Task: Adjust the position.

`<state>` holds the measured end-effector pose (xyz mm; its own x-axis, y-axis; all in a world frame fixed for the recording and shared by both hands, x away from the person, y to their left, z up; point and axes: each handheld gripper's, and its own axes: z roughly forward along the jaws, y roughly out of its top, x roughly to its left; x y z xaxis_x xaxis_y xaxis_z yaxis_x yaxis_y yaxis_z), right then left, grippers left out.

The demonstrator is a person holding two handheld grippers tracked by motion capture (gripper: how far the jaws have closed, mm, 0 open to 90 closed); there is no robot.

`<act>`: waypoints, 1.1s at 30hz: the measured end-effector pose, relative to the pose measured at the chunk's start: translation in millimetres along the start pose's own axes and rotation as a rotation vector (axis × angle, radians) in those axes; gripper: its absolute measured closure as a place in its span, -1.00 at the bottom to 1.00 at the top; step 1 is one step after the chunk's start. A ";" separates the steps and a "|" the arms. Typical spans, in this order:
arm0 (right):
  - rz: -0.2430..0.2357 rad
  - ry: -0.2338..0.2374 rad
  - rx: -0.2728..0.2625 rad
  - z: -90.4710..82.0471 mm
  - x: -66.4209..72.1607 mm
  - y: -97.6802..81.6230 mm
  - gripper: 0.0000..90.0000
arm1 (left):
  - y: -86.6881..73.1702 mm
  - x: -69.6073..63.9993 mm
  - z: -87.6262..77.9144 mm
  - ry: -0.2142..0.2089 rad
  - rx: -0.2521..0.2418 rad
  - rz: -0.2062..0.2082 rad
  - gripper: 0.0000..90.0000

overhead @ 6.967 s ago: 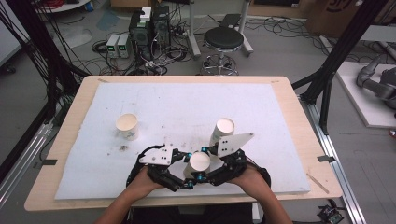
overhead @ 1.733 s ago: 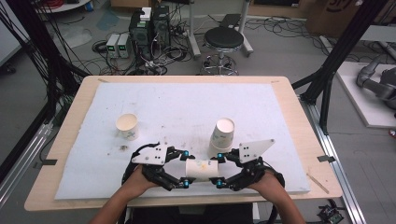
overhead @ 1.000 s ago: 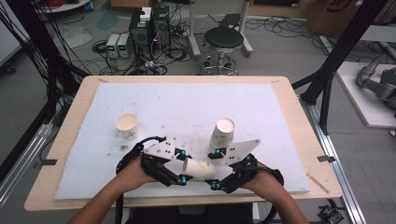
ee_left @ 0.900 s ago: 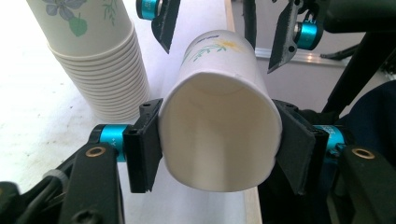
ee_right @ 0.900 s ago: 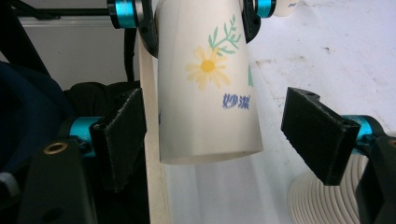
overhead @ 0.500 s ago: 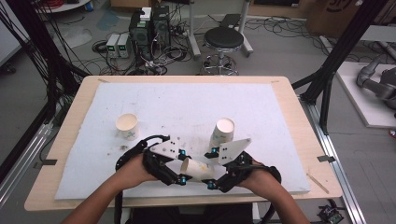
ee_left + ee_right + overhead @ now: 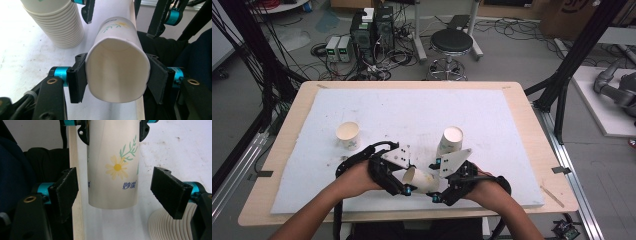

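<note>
Item 1: paper cup [image 7: 117, 72], white with a daisy print. Held on its side above the near edge of the table, between the 2 tools. The left gripper [image 7: 117, 80] has its 2 pads pressed on opposite sides of the rim end, mouth facing the gripper's camera; the rim is squeezed out of round into an oval.

Item 2: right gripper [image 7: 120, 192]. Jaws stand wide, 1 on each side of the cup's base end, with clear gaps and no contact. The base points toward this gripper.

Item 3: stack of cups [image 7: 450, 141]. Stands upright just beyond the right gripper, mouth up, ribbed rims visible in both gripper views.

Item 4: single cup [image 7: 348, 135]. Upright on the white board [image 7: 422, 107], ahead of the left gripper and out to its left, well apart from it.

Risks, as judged:
- Harder squeeze from the left pads likely creases or collapses the thin rim.
- Grip near 1 end only; the cup may pivot or slip free and roll off the table edge below it.
- If the right jaws close off-centre, they may knock the cup out of the left hold.
- A sweep forward by the right gripper may topple the stack.
</note>
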<state>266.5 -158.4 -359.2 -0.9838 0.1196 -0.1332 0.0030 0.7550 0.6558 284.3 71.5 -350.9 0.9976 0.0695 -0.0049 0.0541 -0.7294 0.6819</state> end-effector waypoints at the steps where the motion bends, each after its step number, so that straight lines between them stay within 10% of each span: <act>1: 0.002 0.001 0.003 0.5 0.2 0.2 -0.49 | 0.0 0.0 0.0 0.000 0.000 0.000 -0.12; 33: -0.046 -0.010 0.120 28.6 1.3 11.3 -0.41 | 9.3 0.4 8.6 -0.001 0.087 0.005 -0.12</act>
<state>270.4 -131.3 -373.2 -0.9817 0.0885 -0.1688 -0.0205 0.8313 0.5555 285.6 58.9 -350.8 0.9979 0.0650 -0.0028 0.0530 -0.7860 0.6159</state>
